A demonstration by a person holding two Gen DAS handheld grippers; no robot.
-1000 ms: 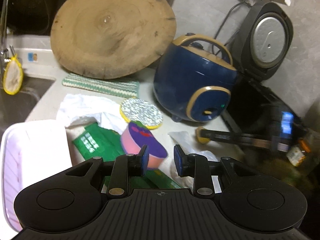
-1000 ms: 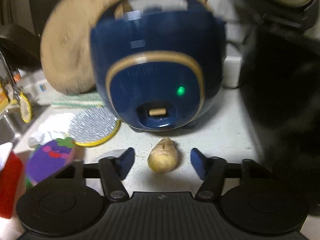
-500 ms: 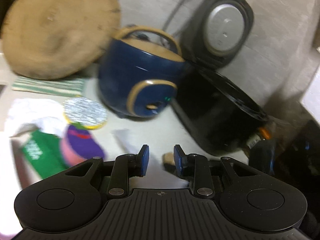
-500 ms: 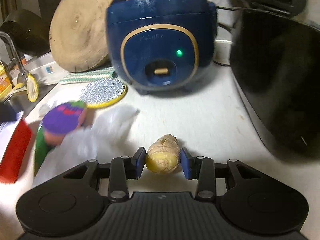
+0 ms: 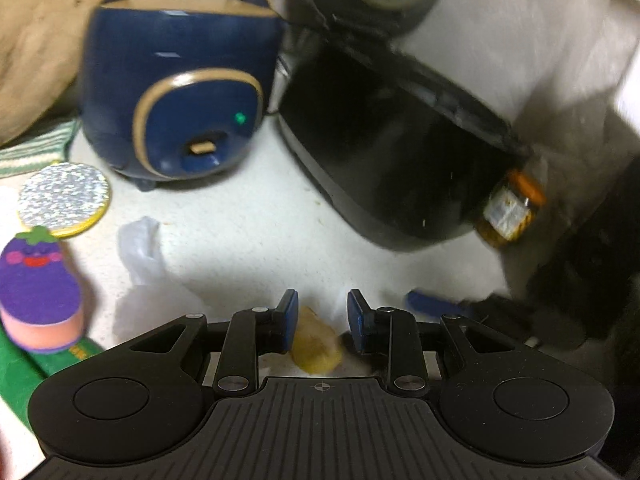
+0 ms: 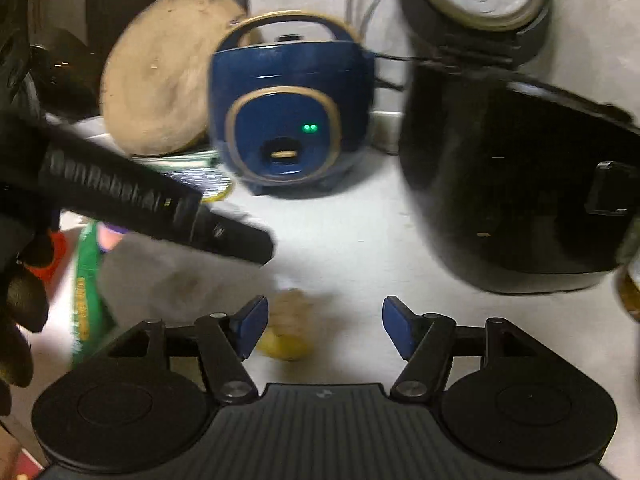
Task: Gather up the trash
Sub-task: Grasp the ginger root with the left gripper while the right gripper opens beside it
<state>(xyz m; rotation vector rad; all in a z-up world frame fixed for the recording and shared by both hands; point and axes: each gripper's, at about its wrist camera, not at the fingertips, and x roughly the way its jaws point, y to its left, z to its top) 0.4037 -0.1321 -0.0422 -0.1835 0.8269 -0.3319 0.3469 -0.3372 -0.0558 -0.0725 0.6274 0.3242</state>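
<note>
Ginger piece (image 6: 285,330): on the counter between the pads of the right gripper (image 6: 324,330), nearer its left pad, untouched.
Right gripper: jaws opening, wide.
Left gripper (image 5: 322,322): half open over the same ginger, empty.
Counter (image 6: 352,236): pale, speckled; blue cooker (image 6: 290,120) behind the ginger.
Change: ginger gripped half a second ago, now released.

Both wrist cameras look forward and downward, close above the white counter (image 5: 248,248); both views share the blue cooker (image 5: 180,92) and black cooker (image 6: 516,184)
</note>
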